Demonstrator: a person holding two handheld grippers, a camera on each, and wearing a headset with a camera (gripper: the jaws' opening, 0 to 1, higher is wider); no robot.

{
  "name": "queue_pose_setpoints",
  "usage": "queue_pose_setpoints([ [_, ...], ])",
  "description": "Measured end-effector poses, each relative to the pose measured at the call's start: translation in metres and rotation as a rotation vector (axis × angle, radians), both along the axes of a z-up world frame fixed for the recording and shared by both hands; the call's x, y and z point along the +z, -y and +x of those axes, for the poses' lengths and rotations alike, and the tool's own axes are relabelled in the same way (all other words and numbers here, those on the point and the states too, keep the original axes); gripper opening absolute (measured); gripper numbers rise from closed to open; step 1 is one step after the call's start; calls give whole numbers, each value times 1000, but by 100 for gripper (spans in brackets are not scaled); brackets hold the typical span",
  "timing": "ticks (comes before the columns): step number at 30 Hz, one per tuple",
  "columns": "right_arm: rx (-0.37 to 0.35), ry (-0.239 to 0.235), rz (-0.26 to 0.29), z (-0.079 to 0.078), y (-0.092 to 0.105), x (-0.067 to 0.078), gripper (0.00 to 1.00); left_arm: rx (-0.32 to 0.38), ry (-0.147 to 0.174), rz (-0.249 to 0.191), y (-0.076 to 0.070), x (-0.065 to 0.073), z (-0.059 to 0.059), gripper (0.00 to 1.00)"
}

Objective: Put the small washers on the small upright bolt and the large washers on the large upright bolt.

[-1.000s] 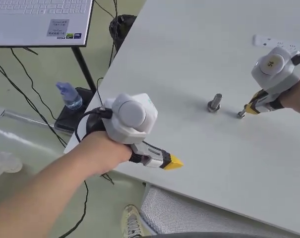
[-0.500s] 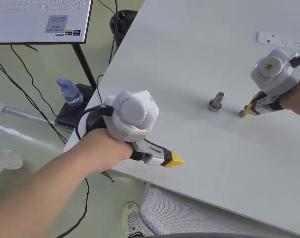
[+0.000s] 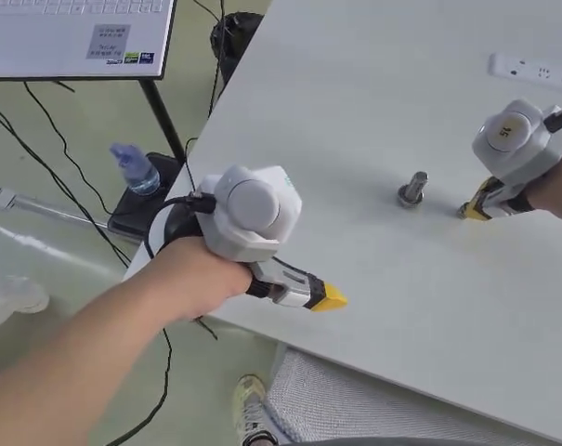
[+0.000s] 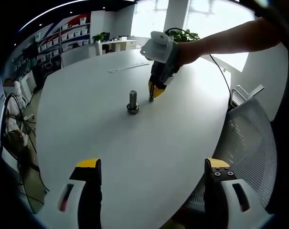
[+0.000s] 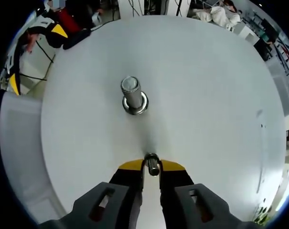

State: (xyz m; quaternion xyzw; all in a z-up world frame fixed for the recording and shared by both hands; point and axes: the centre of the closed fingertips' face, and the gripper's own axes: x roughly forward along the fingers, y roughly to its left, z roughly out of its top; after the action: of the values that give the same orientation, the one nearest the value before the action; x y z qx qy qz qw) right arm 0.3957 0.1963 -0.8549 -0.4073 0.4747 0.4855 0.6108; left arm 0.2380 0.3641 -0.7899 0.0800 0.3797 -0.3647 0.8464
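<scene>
The large upright bolt [image 3: 412,189] stands mid-table with a metal ring at its base [image 5: 133,97] and shows ahead of the left gripper too [image 4: 133,101]. My right gripper [image 3: 472,212] has its yellow tips narrowly closed around the top of the small upright bolt [image 5: 152,163], just right of the large one. From across the table that gripper [image 4: 155,90] reaches down to the small bolt [image 4: 151,98]. My left gripper [image 3: 329,298] hovers near the table's front edge, well short of both bolts, jaws wide open [image 4: 152,164] and empty.
A white power strip [image 3: 533,70] lies at the far right of the white table [image 3: 355,102]. Left of the table are a screen on a stand [image 3: 76,37], cables and a water bottle [image 3: 132,170] on the floor. A mesh chair [image 3: 355,409] sits below the front edge.
The right gripper has slid a little left, onto the small bolt, which earlier stood just beside its tips. The left gripper has stayed put; the head view shifted slightly.
</scene>
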Motion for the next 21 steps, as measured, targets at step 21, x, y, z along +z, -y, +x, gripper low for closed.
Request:
queue_pose_setpoints([
  [21, -1, -10, -3, 4, -1, -5, 13, 0, -8, -10, 3, -2, 0, 87],
])
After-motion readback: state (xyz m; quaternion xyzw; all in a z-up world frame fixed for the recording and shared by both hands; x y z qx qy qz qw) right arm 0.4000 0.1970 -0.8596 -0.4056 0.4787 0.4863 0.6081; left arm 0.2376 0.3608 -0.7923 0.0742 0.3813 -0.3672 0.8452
